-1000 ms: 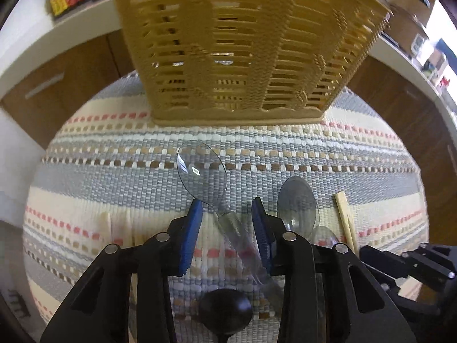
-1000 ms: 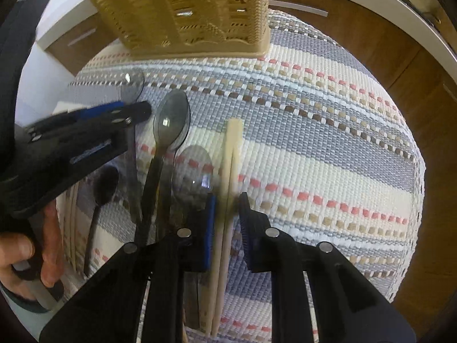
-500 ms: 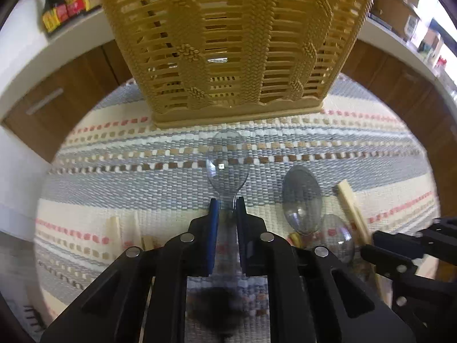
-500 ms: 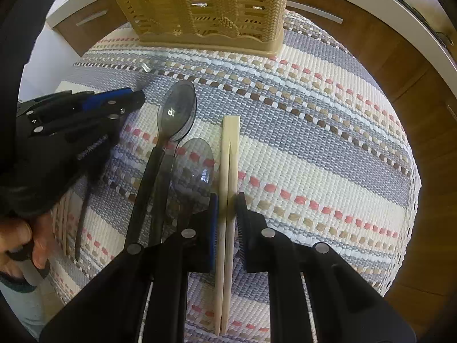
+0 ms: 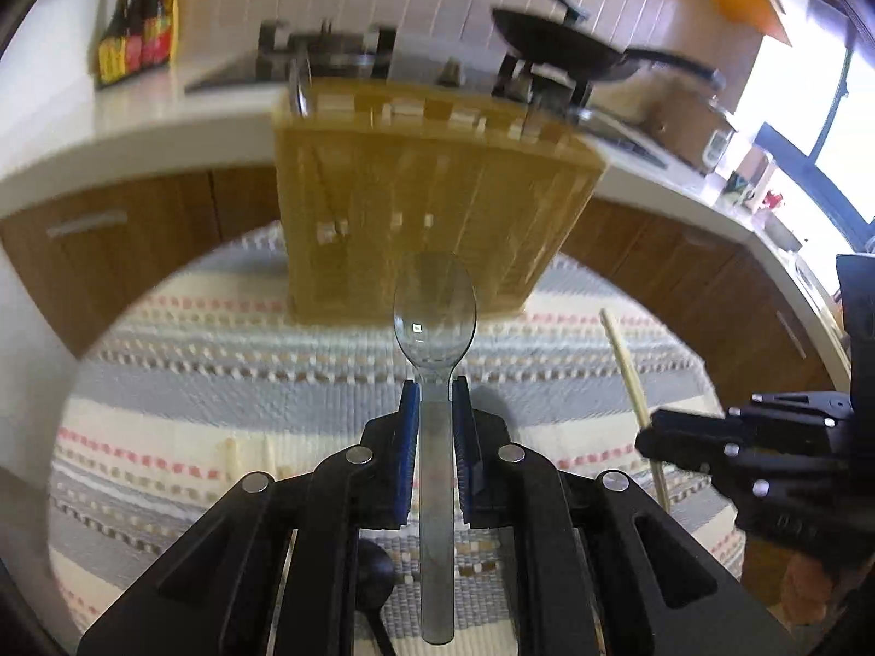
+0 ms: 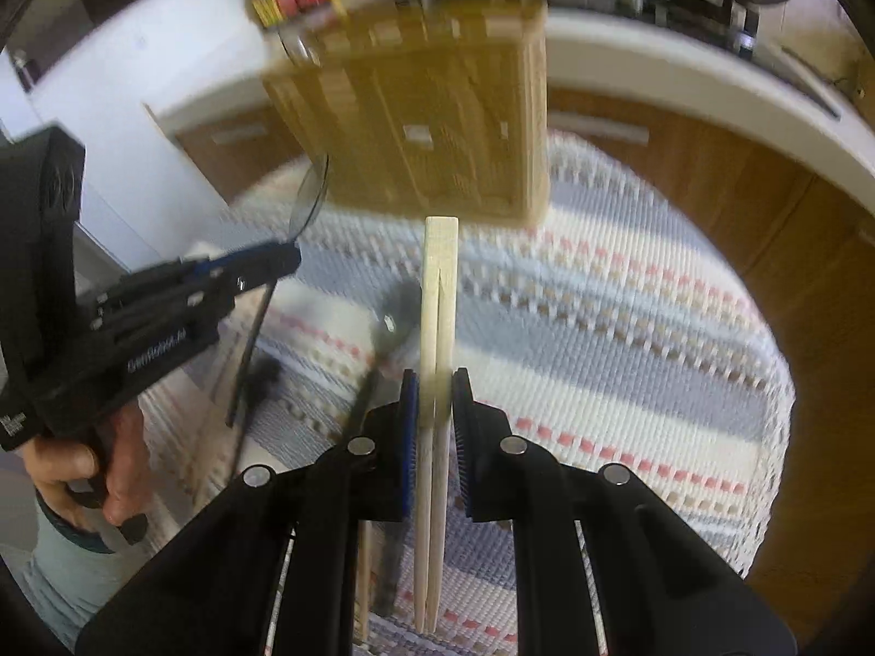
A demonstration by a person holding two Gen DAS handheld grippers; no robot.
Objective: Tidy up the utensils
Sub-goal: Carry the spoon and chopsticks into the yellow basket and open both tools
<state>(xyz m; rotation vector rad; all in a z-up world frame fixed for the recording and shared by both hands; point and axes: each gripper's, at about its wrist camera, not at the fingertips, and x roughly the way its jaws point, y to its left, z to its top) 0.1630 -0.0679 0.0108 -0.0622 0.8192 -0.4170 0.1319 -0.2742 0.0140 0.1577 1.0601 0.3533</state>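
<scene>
My left gripper (image 5: 436, 391) is shut on the handle of a clear plastic spoon (image 5: 435, 314) and holds it above the striped mat, bowl pointing at the yellow slatted utensil basket (image 5: 426, 208). My right gripper (image 6: 436, 382) is shut on a pair of joined wooden chopsticks (image 6: 439, 273), lifted off the mat and pointing at the basket (image 6: 426, 126). The left gripper with its spoon also shows in the right wrist view (image 6: 240, 268). The right gripper also shows in the left wrist view (image 5: 656, 440).
A striped woven mat (image 6: 601, 328) covers the table. A dark smoky spoon (image 6: 394, 322), a black spoon (image 5: 372, 574) and more chopsticks (image 5: 246, 456) lie on it. Behind are wooden cabinets, a white counter with sauce bottles (image 5: 136, 22) and a pan on a stove (image 5: 569, 49).
Both grippers have lifted and tilted up from the mat, carrying the clear spoon and the chopsticks. The basket's top and the kitchen counter behind it have come into view.
</scene>
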